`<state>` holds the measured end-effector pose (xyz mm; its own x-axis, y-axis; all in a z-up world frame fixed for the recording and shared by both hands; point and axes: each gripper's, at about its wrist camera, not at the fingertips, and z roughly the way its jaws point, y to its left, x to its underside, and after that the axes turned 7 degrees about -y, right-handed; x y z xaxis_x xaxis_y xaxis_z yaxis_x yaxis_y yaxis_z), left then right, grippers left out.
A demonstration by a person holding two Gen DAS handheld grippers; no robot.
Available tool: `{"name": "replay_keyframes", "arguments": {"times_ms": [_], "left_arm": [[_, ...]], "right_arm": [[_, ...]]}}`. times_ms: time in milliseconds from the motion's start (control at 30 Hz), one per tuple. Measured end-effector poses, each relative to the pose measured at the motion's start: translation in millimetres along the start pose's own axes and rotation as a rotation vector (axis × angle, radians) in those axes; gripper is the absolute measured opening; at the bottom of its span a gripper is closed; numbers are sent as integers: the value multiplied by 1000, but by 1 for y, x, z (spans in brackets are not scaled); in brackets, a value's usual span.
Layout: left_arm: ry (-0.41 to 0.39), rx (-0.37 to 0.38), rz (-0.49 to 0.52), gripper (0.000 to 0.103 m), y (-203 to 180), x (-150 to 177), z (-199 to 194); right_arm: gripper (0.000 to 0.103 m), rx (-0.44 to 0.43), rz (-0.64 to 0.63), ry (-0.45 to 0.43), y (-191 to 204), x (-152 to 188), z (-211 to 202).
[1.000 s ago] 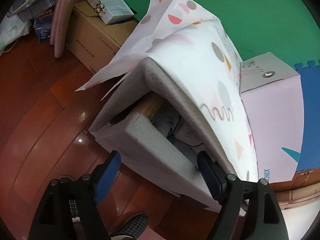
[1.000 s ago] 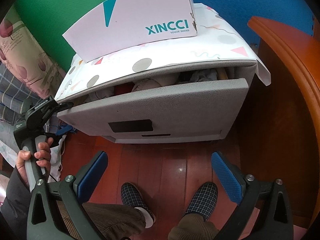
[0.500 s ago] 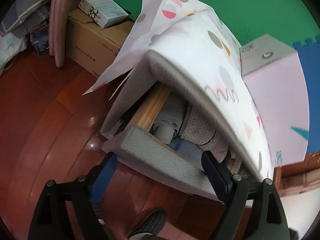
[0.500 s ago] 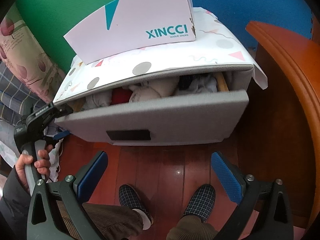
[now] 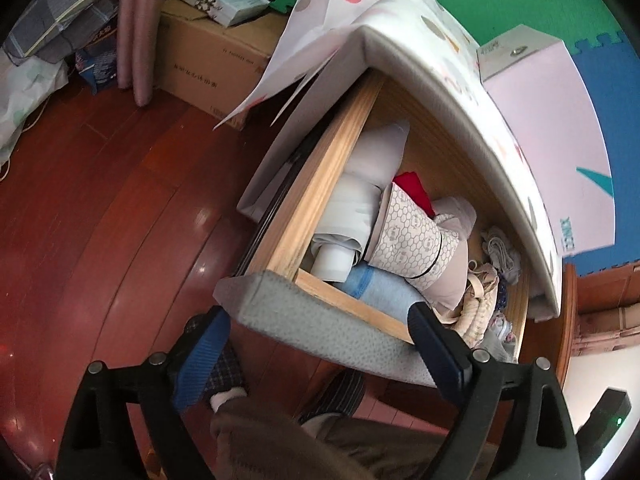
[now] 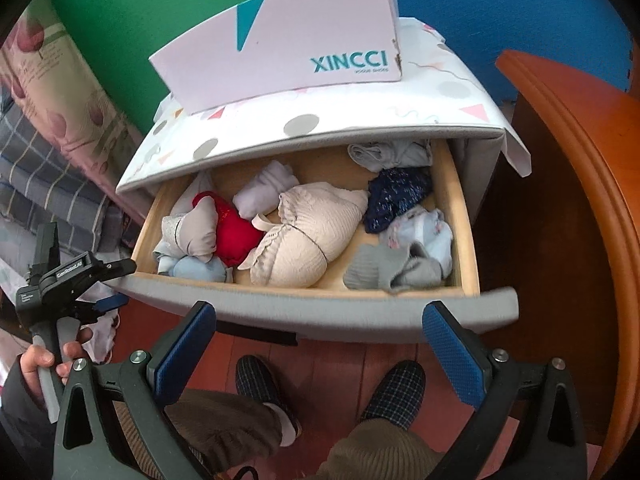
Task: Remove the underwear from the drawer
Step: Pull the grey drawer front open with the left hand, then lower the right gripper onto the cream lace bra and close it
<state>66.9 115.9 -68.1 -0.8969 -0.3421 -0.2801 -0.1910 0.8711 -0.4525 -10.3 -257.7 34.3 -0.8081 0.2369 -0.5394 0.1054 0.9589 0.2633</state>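
The wooden drawer (image 6: 460, 216) with its grey padded front (image 6: 320, 308) stands pulled out of the small cabinet. Inside lie a beige bra (image 6: 308, 236), a red piece (image 6: 232, 232), a navy piece (image 6: 396, 196), a grey piece (image 6: 388, 268) and other rolled underwear (image 5: 412, 236). My left gripper (image 5: 320, 356) is at the drawer's left front corner (image 5: 256, 296), jaws wide, with the grey front between them. The right wrist view shows it there too (image 6: 120, 284). My right gripper (image 6: 320, 354) hangs open over the floor in front of the drawer, holding nothing.
A pink shoe box (image 6: 288, 52) sits on the cabinet's patterned cloth (image 6: 360, 116). Orange-brown wooden furniture (image 6: 580, 200) crowds the drawer's right side. The person's slippered feet (image 6: 256, 380) stand below the drawer. A cardboard box (image 5: 212, 60) and bedding (image 6: 40, 160) lie to the left.
The drawer has slid out toward me, and its contents now show. The left gripper came back with its corner. The right gripper has stayed put.
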Motion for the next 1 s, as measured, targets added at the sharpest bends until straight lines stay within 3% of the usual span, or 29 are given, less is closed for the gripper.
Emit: {"name": "replay_keyframes", "arguments": {"times_ms": [300, 500, 733, 1000], "left_arm": [[27, -34, 28, 94, -3, 13, -18], [1, -57, 55, 94, -7, 16, -23], [-79, -194, 265, 91, -42, 19, -30], [-168, -249, 432, 90, -62, 17, -50]], "right_arm": [[103, -1, 10, 99, 7, -2, 12], [103, 15, 7, 163, 13, -10, 22], [102, -6, 45, 256, 16, -23, 46], [93, 5, 104, 361, 25, -22, 82]]}}
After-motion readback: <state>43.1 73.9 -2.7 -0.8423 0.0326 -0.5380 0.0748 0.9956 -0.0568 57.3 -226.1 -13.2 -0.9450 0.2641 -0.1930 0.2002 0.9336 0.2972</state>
